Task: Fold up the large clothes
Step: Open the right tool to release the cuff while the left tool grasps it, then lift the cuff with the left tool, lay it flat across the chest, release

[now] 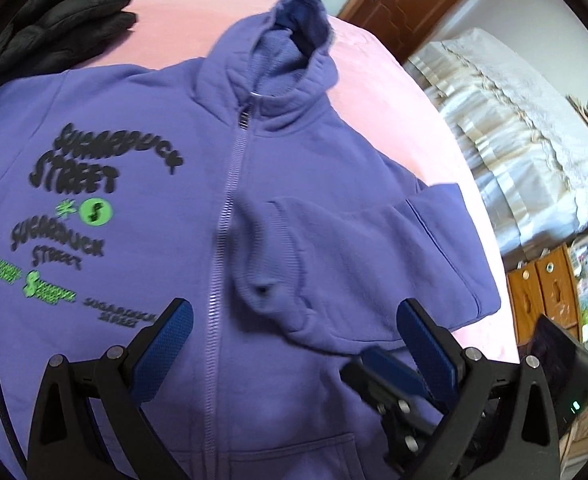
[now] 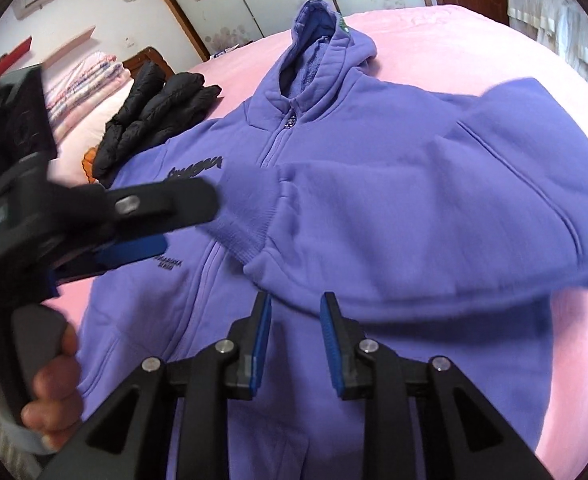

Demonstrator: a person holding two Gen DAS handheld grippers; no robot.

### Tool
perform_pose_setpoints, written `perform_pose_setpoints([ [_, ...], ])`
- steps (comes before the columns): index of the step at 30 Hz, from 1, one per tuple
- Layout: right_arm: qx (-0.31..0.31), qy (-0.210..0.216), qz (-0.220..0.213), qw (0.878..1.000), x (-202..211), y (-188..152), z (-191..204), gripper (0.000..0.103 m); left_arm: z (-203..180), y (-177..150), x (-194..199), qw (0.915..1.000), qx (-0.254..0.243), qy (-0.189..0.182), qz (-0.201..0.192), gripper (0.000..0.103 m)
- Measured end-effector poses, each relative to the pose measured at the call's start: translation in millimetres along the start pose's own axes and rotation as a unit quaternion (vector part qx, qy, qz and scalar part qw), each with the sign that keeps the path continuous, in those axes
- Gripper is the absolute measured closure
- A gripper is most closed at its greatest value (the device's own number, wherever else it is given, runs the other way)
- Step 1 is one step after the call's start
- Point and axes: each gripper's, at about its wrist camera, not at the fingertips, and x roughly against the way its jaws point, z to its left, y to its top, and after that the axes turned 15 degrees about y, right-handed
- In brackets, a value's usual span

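A purple zip-up hoodie (image 1: 230, 264) with black and green lettering lies front up on a pink bed, hood away from me; it also shows in the right wrist view (image 2: 374, 184). Its right sleeve (image 1: 334, 256) is folded across the chest, cuff near the zipper (image 2: 250, 236). My left gripper (image 1: 294, 320) hovers wide open and empty just above the folded sleeve. My right gripper (image 2: 296, 312) hovers over the sleeve's lower edge, jaws partly open with nothing between them. The left gripper (image 2: 150, 232) also shows at the left of the right wrist view.
A black puffer jacket (image 2: 154, 116) lies on the pink bed (image 2: 474, 40) beyond the hoodie's left shoulder, next to folded bedding. A cloth-covered sofa (image 1: 514, 152) and wooden cabinet (image 1: 542, 292) stand to the right of the bed. A brown door is at the back.
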Motion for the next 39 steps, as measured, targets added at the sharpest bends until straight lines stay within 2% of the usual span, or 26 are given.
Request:
perform_pose_setpoints([
  [3, -0.009, -0.014, -0.011, 1.000, 13.2, -11.2, -3.9, 0.077, -6.1, -2.2, -12.2, 0.9999, -0.007, 0.007, 0.013, 0.005],
  [5, -0.018, -0.022, -0.016, 0.999, 21.6, -17.9, -8.6, 0.077, -6.9, -4.8, -21.5, 0.9997, -0.002, -0.001, 0.024, 0.017],
  [7, -0.031, -0.023, -0.022, 0.999, 30.3, -23.8, -14.3, 0.077, -5.3, -6.6, -29.3, 0.9994, 0.007, -0.009, 0.033, 0.039],
  [8, -0.037, -0.028, -0.025, 0.999, 34.4, -27.1, -17.3, 0.077, -4.5, -7.1, -31.9, 0.9993, 0.010, -0.009, 0.036, 0.044],
  [10, -0.040, -0.045, -0.029, 0.998, 39.5, -31.3, -20.6, 0.077, -3.0, -7.0, -35.0, 0.9993, 0.015, -0.005, 0.034, 0.061],
  [11, -0.039, -0.058, -0.029, 0.997, 41.4, -33.2, -21.8, 0.077, -2.7, -6.5, -35.7, 0.9994, 0.016, -0.002, 0.032, 0.066],
  [13, -0.028, -0.082, -0.026, 0.996, 44.2, -36.9, -23.5, 0.077, -4.6, -3.5, -39.3, 0.9993, 0.013, 0.004, 0.035, 0.095],
  [17, -0.018, -0.115, -0.025, 0.993, 51.8, -41.3, -28.2, 0.077, -16.2, 7.9, -39.9, 0.9975, -0.017, 0.044, 0.052, 0.096],
  [21, -0.028, -0.146, -0.052, 0.988, 68.9, -33.8, -43.8, 0.077, -32.0, 26.5, -22.5, 0.9969, -0.051, 0.055, 0.022, 0.096],
  [24, -0.052, -0.149, -0.067, 0.985, 79.5, -24.9, -62.1, 0.077, -44.6, 49.6, -0.6, 0.9945, -0.080, 0.065, -0.016, 0.097],
  [27, -0.071, -0.159, -0.085, 0.981, 87.2, -13.7, -80.1, 0.077, -49.3, 78.6, 27.7, 0.9873, -0.107, 0.083, -0.083, 0.096],
  [31, -0.087, -0.164, -0.100, 0.977, 88.6, -0.9, -96.6, 0.077, -34.4, 110.7, 46.4, 0.9810, -0.099, 0.100, -0.134, 0.096],
  [34, -0.088, -0.163, -0.096, 0.978, 76.7, 11.6, -105.8, 0.077, -13.3, 129.1, 34.4, 0.9831, -0.079, 0.100, -0.131, 0.096],
  [39, -0.071, -0.181, -0.085, 0.977, 58.2, 16.2, -100.5, 0.077, 22.7, 126.1, -5.9, 0.9876, -0.062, 0.116, -0.086, 0.096],
])
